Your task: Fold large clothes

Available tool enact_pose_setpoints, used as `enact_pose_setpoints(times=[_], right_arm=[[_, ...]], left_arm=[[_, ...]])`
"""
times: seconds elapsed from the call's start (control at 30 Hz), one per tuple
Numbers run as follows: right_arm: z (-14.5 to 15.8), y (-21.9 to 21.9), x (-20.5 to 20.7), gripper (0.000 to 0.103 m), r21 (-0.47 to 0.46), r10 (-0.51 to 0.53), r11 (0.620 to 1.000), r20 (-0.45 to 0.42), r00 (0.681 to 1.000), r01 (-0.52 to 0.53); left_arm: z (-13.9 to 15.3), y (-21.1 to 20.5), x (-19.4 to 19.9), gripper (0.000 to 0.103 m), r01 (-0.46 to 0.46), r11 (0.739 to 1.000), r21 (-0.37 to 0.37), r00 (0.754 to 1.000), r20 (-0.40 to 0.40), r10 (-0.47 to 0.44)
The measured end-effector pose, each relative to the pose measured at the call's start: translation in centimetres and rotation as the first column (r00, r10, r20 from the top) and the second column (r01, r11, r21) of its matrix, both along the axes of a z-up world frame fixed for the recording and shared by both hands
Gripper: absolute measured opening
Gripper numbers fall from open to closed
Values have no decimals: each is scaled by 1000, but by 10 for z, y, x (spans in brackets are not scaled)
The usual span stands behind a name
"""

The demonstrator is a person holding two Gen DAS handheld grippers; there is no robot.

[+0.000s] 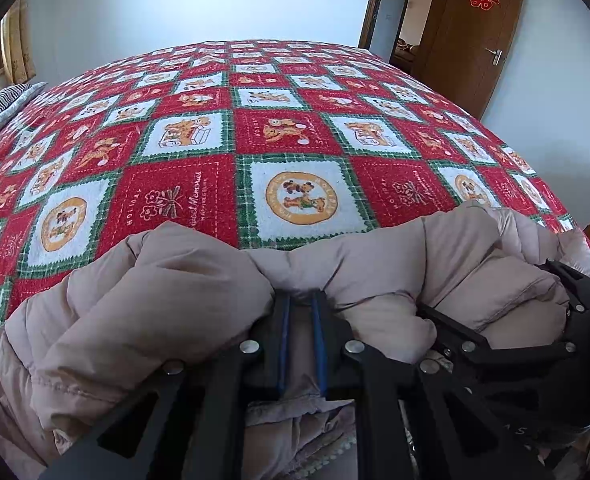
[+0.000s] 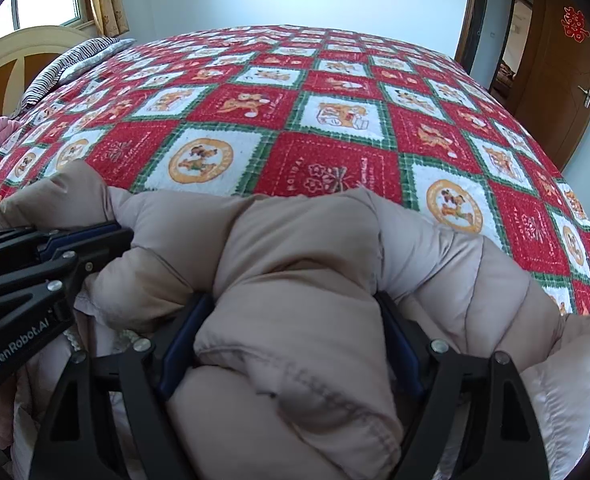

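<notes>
A puffy beige down jacket point(image 1: 167, 280) lies bunched at the near edge of the bed; it also fills the lower half of the right wrist view point(image 2: 303, 248). My left gripper point(image 1: 300, 300) is shut on a thin fold of the jacket, its blue pads close together. My right gripper point(image 2: 295, 304) has its jaws wide apart around a thick roll of the jacket and presses on both sides of it. The right gripper shows at the right edge of the left wrist view point(image 1: 495, 332), and the left gripper at the left edge of the right wrist view point(image 2: 95, 236).
The bed is covered by a red, white and green patchwork blanket point(image 1: 295, 128). A striped pillow point(image 2: 67, 64) and a curved headboard point(image 2: 15, 52) are at the far left. A brown door point(image 1: 475, 32) stands open at the far right.
</notes>
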State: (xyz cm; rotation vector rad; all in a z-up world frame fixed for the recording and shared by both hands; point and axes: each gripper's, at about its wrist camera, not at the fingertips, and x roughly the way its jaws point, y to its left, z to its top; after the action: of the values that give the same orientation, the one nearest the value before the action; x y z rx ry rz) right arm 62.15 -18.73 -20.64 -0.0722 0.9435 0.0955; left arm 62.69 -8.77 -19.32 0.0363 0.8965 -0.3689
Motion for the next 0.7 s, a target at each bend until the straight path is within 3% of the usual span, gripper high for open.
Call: enact_pose_setpoints(times=[0.7], right_arm=[[-2, 3, 3, 86, -30, -7, 1000, -10, 1000, 7]], left_arm=[[-1, 0, 0, 11, 0, 1000, -4, 1000, 0, 0]])
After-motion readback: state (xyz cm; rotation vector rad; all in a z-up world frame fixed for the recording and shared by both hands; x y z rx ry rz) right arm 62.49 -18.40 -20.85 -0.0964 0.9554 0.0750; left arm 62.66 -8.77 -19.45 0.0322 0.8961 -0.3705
